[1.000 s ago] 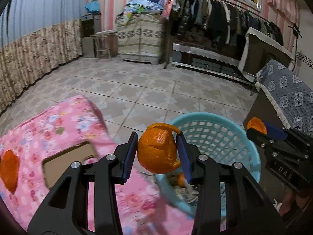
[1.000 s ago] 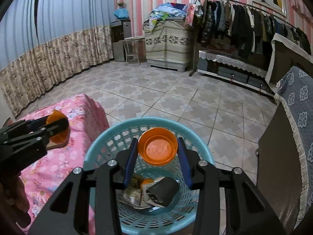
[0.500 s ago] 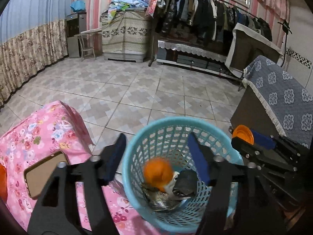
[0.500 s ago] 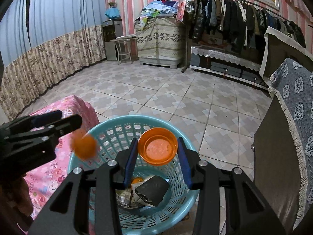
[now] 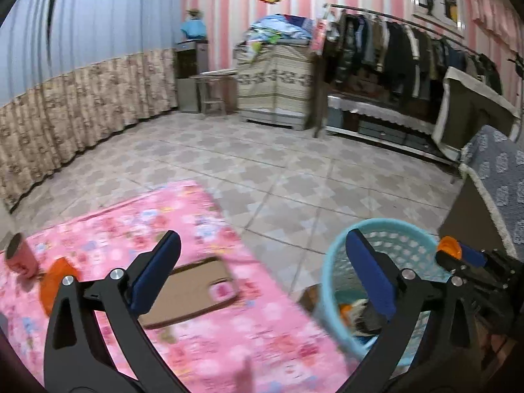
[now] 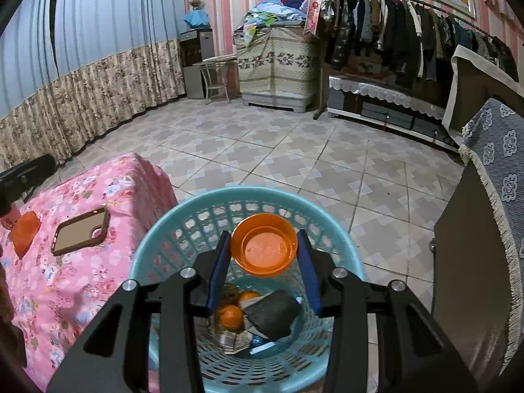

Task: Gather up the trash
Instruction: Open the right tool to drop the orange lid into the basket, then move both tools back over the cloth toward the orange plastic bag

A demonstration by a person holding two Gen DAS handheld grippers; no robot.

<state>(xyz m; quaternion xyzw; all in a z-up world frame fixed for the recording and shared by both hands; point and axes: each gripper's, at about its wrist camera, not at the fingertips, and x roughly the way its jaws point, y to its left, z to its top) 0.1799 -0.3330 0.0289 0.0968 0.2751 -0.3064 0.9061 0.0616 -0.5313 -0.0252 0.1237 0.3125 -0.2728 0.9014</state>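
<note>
over the bin (image 6: pixel 163 255) the right gripper (image 6: pixel 263 271) pinches an orange cup (image 6: pixel 263 245), undropped; peel (image 6: pixel 231 316) lies inside. left gripper (image 5: pixel 262 278) is opening, empty; more peel (image 5: pixel 54 283) waits on the pink cloth (image 5: pixel 255 337).

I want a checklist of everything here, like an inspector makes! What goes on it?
Surface: table under a pink floral cloth, beside the bin.
Job's things: teal basket on the floor holding peel pieces, paper and a dark wrapper; another orange peel lies on the cloth.
Clutter: phone face down on the cloth; pink cup at the table's far edge.
Grippers: left gripper opening, nothing between its jaws; right gripper clamped on an orange cap above the basket.
Cables: nothing seen.
Surroundings: tiled floor, clothes rack, curtains.
</note>
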